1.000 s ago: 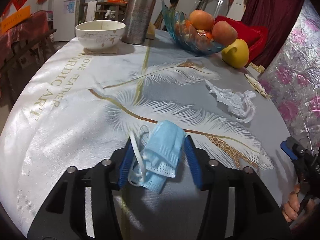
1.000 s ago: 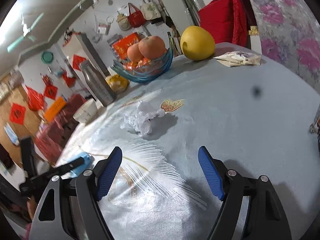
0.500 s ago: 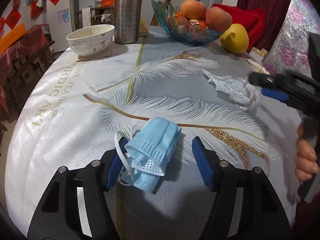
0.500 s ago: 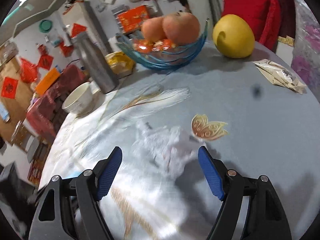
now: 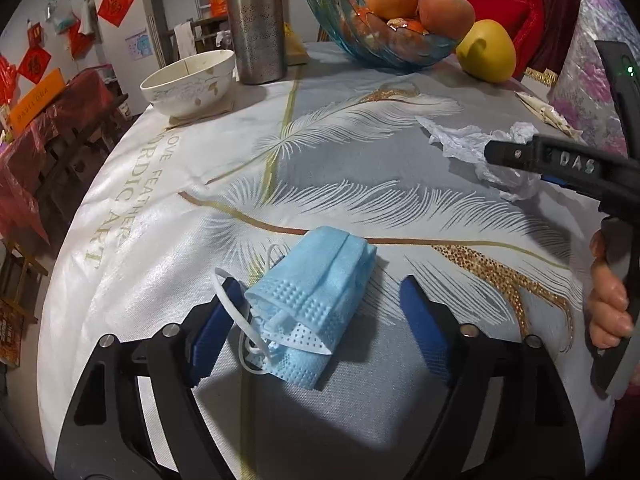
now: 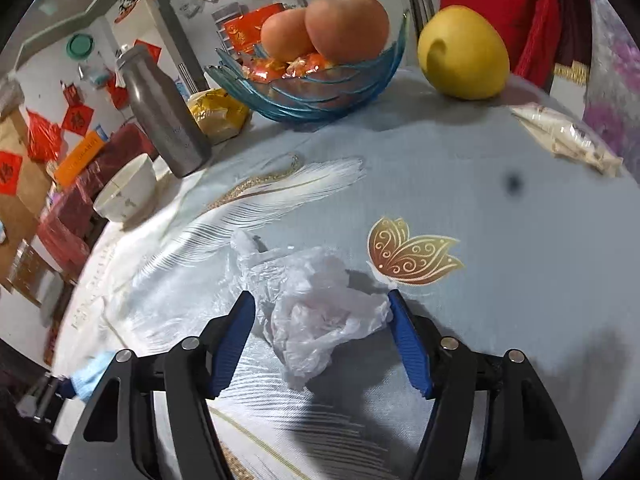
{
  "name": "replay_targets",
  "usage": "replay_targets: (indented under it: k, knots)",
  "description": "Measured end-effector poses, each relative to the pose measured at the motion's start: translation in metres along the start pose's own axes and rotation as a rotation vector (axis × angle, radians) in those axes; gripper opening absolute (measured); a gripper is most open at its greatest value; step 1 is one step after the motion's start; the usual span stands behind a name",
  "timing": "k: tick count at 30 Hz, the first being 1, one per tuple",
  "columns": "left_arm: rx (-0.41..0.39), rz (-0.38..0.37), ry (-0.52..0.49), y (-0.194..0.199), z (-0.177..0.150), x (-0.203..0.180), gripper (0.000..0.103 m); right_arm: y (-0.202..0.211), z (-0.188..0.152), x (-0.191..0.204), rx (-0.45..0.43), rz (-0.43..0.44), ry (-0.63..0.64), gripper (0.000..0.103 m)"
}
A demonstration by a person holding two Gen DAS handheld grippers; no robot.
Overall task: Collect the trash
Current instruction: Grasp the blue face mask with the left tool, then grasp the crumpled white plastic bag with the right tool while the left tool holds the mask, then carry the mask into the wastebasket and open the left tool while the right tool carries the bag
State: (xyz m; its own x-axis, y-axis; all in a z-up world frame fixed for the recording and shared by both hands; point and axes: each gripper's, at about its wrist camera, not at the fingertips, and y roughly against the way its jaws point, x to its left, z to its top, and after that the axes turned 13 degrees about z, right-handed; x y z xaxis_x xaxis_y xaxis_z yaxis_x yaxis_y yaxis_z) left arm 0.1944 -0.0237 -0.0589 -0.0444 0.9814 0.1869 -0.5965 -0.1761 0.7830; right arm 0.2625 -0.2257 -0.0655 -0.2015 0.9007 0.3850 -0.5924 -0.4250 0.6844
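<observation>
A crumpled blue face mask [image 5: 316, 300] with white ear loops lies on the feather-print tablecloth between the blue pads of my left gripper [image 5: 320, 300], which is open around it. A crumpled clear plastic bag [image 6: 320, 312] lies between the pads of my right gripper [image 6: 320, 320], also open. In the left wrist view the bag [image 5: 476, 148] lies at the right, with the right gripper's black body over it. A flat wrapper [image 6: 568, 136] lies near the far right table edge.
At the back of the table stand a white bowl [image 5: 188, 82], a steel bottle [image 5: 258, 20], a blue glass fruit bowl [image 5: 380, 40] and a yellow fruit [image 5: 486, 50]. The table edge curves away on the left. Red cushions stand behind.
My left gripper has opened wider around the mask. My right gripper has moved forward over the table until the plastic bag lies between its pads.
</observation>
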Motion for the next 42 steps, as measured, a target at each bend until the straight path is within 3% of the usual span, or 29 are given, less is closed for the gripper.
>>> replay_targets:
  k: [2, 4, 6, 9, 15, 18, 28, 42]
  knots:
    - [-0.006, -0.003, 0.036, 0.001, 0.000, 0.007, 0.065, 0.000, -0.001, 0.001, 0.002, 0.007, 0.004, 0.035]
    - [-0.012, -0.025, 0.072, 0.002, -0.001, 0.015, 0.050, -0.001, -0.001, -0.001, 0.010, 0.042, -0.017, 0.021]
    - [-0.017, -0.061, 0.102, 0.002, -0.001, 0.020, 0.036, 0.003, -0.001, -0.003, -0.005, 0.042, -0.024, 0.019]
    - [-0.031, -0.126, 0.127, 0.004, -0.001, 0.025, 0.028, 0.011, 0.000, -0.001, -0.033, 0.036, -0.015, 0.018]
    - [-0.181, -0.169, 0.226, 0.033, -0.013, 0.045, 0.027, 0.026, -0.003, 0.005, -0.066, 0.054, -0.003, 0.018]
    - [-0.213, -0.160, 0.243, 0.042, -0.019, 0.049, 0.027, 0.030, -0.006, 0.010, -0.068, 0.056, 0.015, 0.018]
    - [-0.375, -0.053, 0.155, 0.095, -0.050, 0.037, 0.027, 0.035, -0.019, 0.034, -0.069, 0.057, 0.091, 0.018]
    - [-0.530, 0.049, 0.145, 0.149, -0.089, 0.051, 0.027, 0.069, -0.043, 0.051, -0.147, 0.095, 0.132, 0.018]
